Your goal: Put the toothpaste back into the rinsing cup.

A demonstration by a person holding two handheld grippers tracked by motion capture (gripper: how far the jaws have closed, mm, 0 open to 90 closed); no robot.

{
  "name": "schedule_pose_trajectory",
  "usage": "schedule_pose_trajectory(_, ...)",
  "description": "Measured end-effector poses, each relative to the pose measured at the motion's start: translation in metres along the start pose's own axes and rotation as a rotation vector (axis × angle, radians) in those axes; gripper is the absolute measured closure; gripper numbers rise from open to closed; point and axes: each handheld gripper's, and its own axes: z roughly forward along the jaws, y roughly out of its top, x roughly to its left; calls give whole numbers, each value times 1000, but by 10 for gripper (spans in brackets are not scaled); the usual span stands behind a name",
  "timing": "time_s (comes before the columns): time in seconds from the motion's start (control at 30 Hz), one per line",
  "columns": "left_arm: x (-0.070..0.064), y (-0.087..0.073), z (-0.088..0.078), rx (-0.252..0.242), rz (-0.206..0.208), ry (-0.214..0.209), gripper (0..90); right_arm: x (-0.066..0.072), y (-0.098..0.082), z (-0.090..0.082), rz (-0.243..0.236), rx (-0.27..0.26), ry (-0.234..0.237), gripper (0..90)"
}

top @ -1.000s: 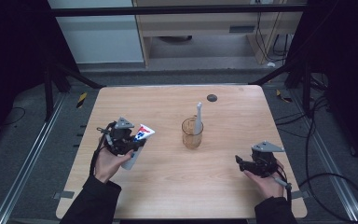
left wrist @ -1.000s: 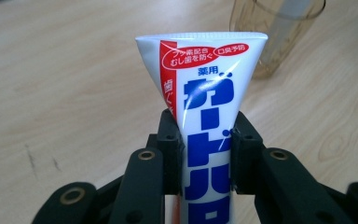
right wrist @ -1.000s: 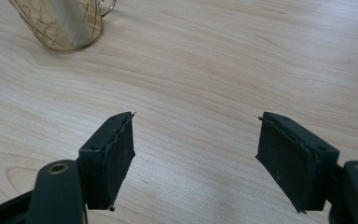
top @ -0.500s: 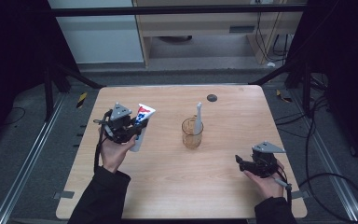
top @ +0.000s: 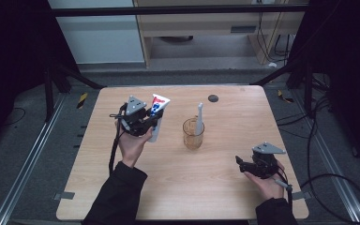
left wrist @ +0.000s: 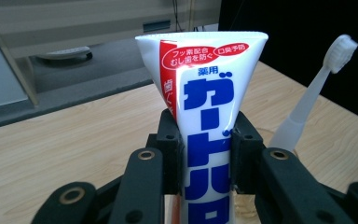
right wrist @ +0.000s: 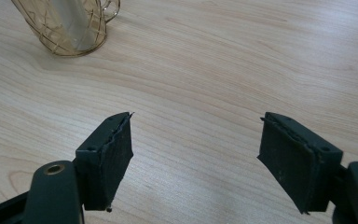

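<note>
A white toothpaste tube [left wrist: 205, 116] with blue and red print stands between the jaws of my left gripper [left wrist: 206, 154], which is shut on it. From above, the tube [top: 157, 112] is held off the table at the left of centre, crimped end tilted away from me, by the left gripper [top: 145, 123]. An amber glass cup [top: 193, 133] stands at the table's middle with a white toothbrush [top: 199, 117] upright in it, just right of the tube. My right gripper [top: 243, 164] rests low at the front right, jaws open [right wrist: 196, 154] over bare wood.
The wooden table [top: 225, 187] has a small dark round hole [top: 213, 98] near its far edge. The cup [right wrist: 67, 28] lies ahead and left of the right gripper. Dark floor, metal rails and cables surround the table; a cabinet stands behind.
My left gripper has carried the tube up and away from me, toward the cup, and the tube now stands more upright. The right gripper has stayed put.
</note>
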Motion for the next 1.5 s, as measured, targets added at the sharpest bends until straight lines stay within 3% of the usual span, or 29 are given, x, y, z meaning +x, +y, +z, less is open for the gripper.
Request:
schedule_pose_trajectory(0.43,-15,11,32,-85,-27,-30,697,-1,-1,1,6,-4,3,248)
schedule_pose_trajectory(0.53,-20,14,36,-91,-12,-28,696,-1,-1,1,21,0,9,247)
schedule_pose_trajectory(0.8,-27,21,49,-131,-21,-36,696,-2,-2,2,0,-10,2,245)
schedule_pose_trajectory(1.5,-46,18,83,-158,-25,-71,696,-2,-3,3,-5,-15,3,247)
